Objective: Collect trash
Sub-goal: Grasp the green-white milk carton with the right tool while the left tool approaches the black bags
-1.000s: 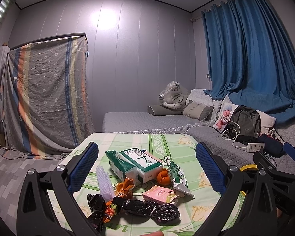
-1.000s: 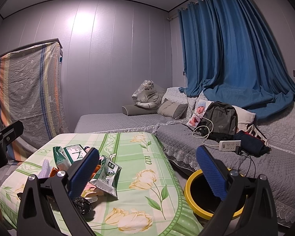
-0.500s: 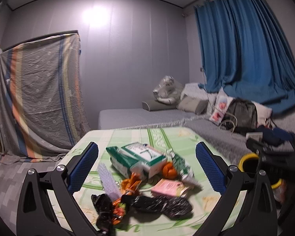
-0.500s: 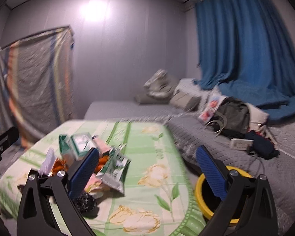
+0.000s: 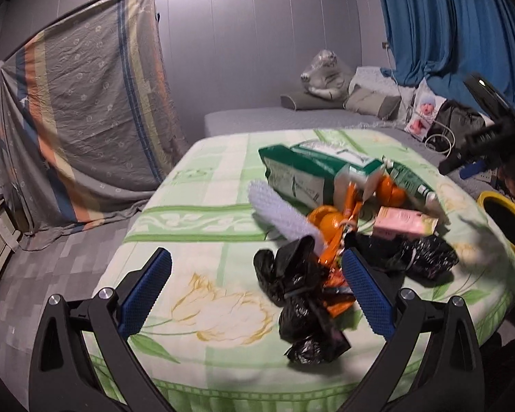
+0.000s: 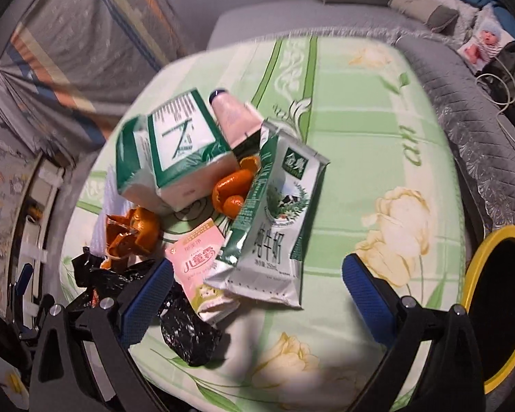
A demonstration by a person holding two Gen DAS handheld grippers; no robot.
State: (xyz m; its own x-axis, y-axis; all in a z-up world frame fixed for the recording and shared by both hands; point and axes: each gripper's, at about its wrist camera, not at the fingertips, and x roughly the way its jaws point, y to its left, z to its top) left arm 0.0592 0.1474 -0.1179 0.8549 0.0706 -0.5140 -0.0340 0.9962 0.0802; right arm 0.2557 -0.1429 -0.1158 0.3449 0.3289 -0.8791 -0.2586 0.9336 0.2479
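Note:
A heap of trash lies on the green flowered table (image 5: 202, 206): a green-and-white carton (image 6: 183, 158), a milk pouch (image 6: 278, 226), a pink sachet (image 6: 199, 261), a pink bottle (image 6: 233, 116), orange peels (image 6: 233, 189) and crumpled black plastic bags (image 5: 302, 295). A yellow-rimmed bin (image 6: 498, 305) stands off the table's right side. My left gripper (image 5: 257, 295) is open just above the near table edge, its right finger beside the black bags. My right gripper (image 6: 257, 295) is open, tilted down over the milk pouch (image 5: 412, 182) and sachet.
A striped cloth (image 5: 86, 103) drapes over furniture at the left. A grey sofa (image 5: 292, 120) with cushions, a backpack (image 5: 460, 120) and blue curtains (image 5: 456, 27) lies behind the table. Floor space (image 5: 51, 267) opens left of the table.
Both grippers have dropped and tilted down toward the table. The left one swung left, so the trash now lies toward its right finger; the right one moved in over the milk pouch.

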